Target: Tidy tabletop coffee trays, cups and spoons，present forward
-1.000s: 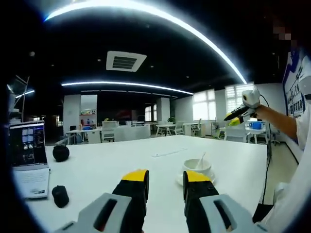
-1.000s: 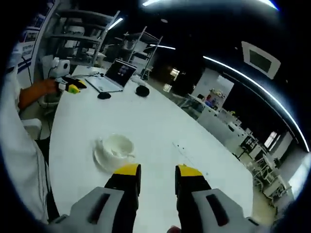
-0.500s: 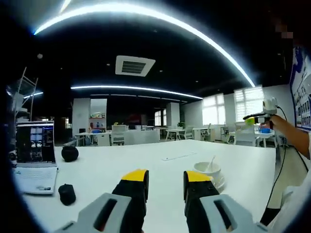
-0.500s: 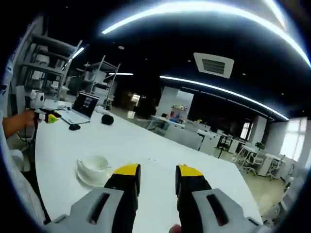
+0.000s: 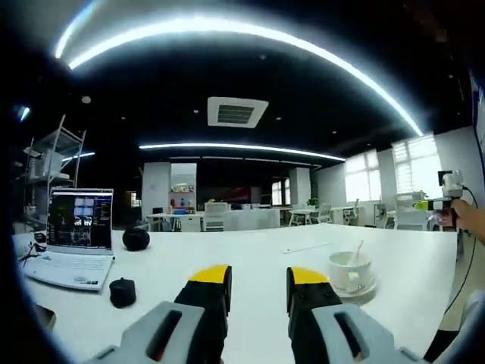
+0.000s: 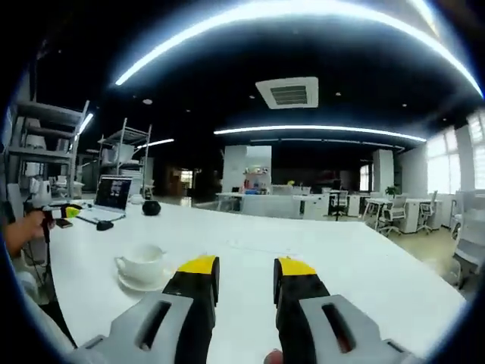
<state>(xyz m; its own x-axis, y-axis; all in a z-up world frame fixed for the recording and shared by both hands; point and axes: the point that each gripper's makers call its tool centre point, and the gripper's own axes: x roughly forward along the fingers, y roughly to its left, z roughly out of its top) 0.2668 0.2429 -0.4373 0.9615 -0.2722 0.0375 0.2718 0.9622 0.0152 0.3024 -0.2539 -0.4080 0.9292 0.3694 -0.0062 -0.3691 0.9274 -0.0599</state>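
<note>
A: Open-plan office, dark ceiling, curved light strips, square vent. Smooth white table (image 5: 250,262) throughout. Where's the cup?

B: White glossy coffee cup (image 5: 348,267) on a round white saucer (image 5: 356,288), thin spoon (image 5: 354,253) leaning inside. From the right gripper view the cup (image 6: 142,265) shows its handle.

A: Around the cup?

B: Well beyond it, an open laptop (image 5: 76,241), screen lit, text too small to read. Near the laptop, a round black object (image 5: 136,239) and a black mouse (image 5: 122,291).

A: Grippers?

B: Left gripper (image 5: 258,282): grey jaws, yellow tips, parted, holding nothing, just beside the saucer. Right gripper (image 6: 246,271) likewise parted and empty, cup beside it.
</note>
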